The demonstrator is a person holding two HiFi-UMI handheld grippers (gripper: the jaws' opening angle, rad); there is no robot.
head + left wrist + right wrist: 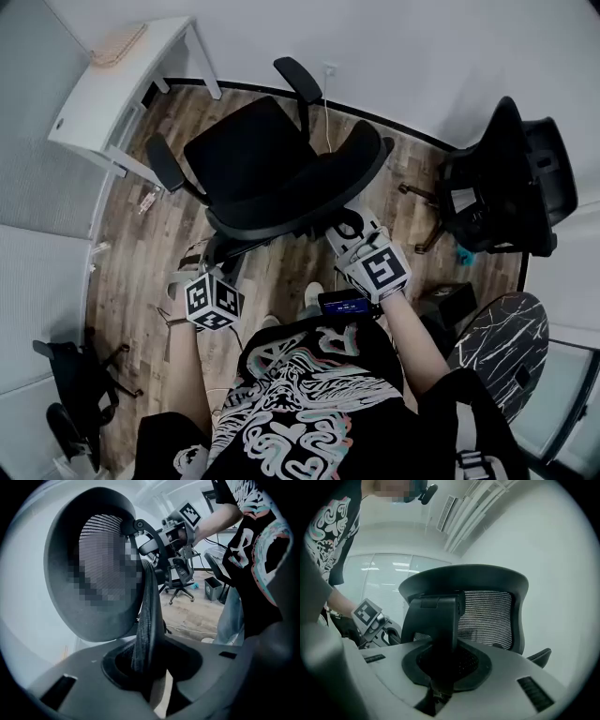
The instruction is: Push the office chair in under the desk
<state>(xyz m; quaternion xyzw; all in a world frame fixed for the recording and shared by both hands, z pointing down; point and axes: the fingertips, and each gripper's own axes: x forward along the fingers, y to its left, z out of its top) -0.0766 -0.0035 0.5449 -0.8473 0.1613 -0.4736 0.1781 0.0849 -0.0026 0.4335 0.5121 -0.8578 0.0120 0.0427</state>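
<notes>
The black office chair [253, 159] stands in the middle of the wood floor, with its seat towards the white desk [112, 89] at the upper left. Its mesh backrest [319, 192] faces me. My left gripper [210, 279] is at the backrest's left side, and in the left gripper view its jaws [150, 667] are shut on the thin backrest edge [146, 606]. On the right side, my right gripper [354, 234] is shut on the chair's black back support bracket [436, 616], which fills the space between its jaws [438, 667].
A second black chair [502, 178] stands at the right by the wall. A small black bin [441, 300] and a black-and-white patterned board [502, 337] lie near my right side. Another chair base [70, 375] is at the lower left. A cable [330, 112] runs along the floor behind the chair.
</notes>
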